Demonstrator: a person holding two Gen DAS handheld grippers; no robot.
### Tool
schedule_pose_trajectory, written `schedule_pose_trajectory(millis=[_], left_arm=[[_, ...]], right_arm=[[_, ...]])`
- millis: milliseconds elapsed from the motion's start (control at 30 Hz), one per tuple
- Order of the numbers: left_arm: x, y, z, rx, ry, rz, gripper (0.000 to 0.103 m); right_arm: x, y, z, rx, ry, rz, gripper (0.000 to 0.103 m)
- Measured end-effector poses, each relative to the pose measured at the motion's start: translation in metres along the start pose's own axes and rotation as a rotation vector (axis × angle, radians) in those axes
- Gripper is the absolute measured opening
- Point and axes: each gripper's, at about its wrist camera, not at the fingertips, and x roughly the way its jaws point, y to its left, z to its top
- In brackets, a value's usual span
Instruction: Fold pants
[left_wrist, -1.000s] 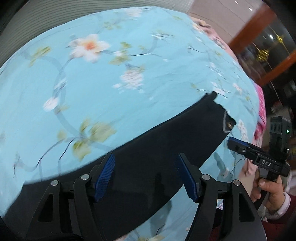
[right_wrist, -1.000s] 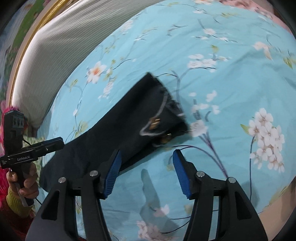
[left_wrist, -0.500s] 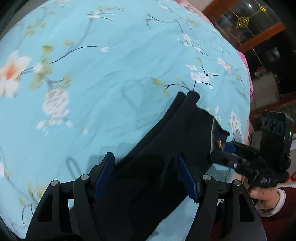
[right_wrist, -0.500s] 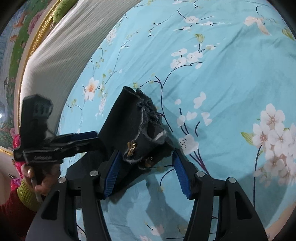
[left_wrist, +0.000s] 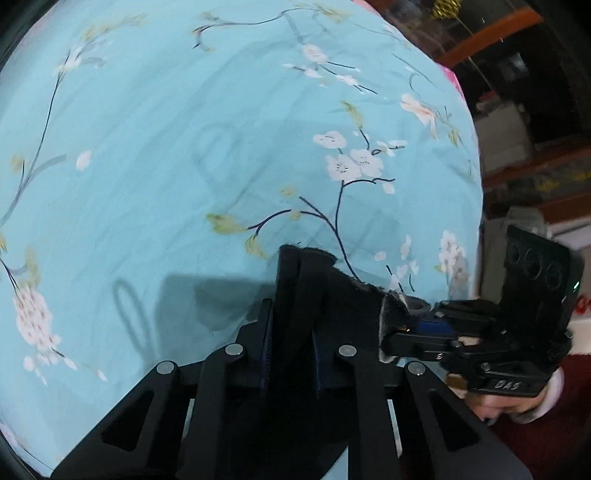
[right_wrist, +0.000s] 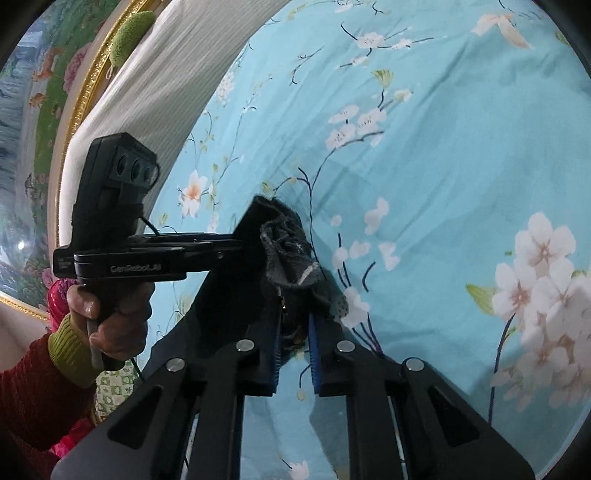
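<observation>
The black pants (left_wrist: 306, 291) hang bunched over a light blue floral bedsheet (left_wrist: 184, 147). My left gripper (left_wrist: 291, 354) is shut on a thick fold of the pants' edge. My right gripper (right_wrist: 293, 336) is shut on the waistband end (right_wrist: 288, 254), where a grey lining and a small brass button show. Each gripper shows in the other's view: the right one (left_wrist: 417, 332) clamps the cloth from the right, the left one (right_wrist: 236, 243) from the left. The two grips are close together. The lower part of the pants is hidden behind the fingers.
A white ribbed headboard cushion (right_wrist: 147, 81) and a gold-framed picture (right_wrist: 55, 110) lie at the far left. The bed's right edge (left_wrist: 476, 177) drops off to dark wooden furniture. The bedsheet spreads wide ahead of both grippers.
Both grippers were open above the pants lying flat. They came down onto the waistband end, shut on it, and now hold the bunched cloth up, close to each other.
</observation>
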Motion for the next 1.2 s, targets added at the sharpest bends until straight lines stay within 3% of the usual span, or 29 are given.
schedule_pose_trajectory(millis=[267, 433, 600, 867, 1200], left_arm=[[-0.03, -0.002, -0.015, -0.008, -0.089, -0.02, 0.01], [-0.065, -0.001, -0.032, -0.045, -0.181, -0.041, 0.01], [-0.098, 0.004, -0.059, -0.096, -0.276, -0.069, 0.01], [-0.152, 0.011, -0.126, -0.185, -0.416, -0.043, 0.01], [-0.173, 0.04, -0.206, -0.305, -0.497, -0.018, 0.01]], right_arm=[[-0.002, 0.022, 0.009, -0.089, 0.005, 0.019, 0.014], [-0.007, 0.049, 0.017, -0.145, -0.002, 0.125, 0.014], [-0.012, 0.093, 0.013, -0.286, 0.003, 0.193, 0.013], [0.0, 0.144, -0.008, -0.405, 0.06, 0.292, 0.013], [0.048, 0.182, -0.039, -0.512, 0.219, 0.337, 0.013]])
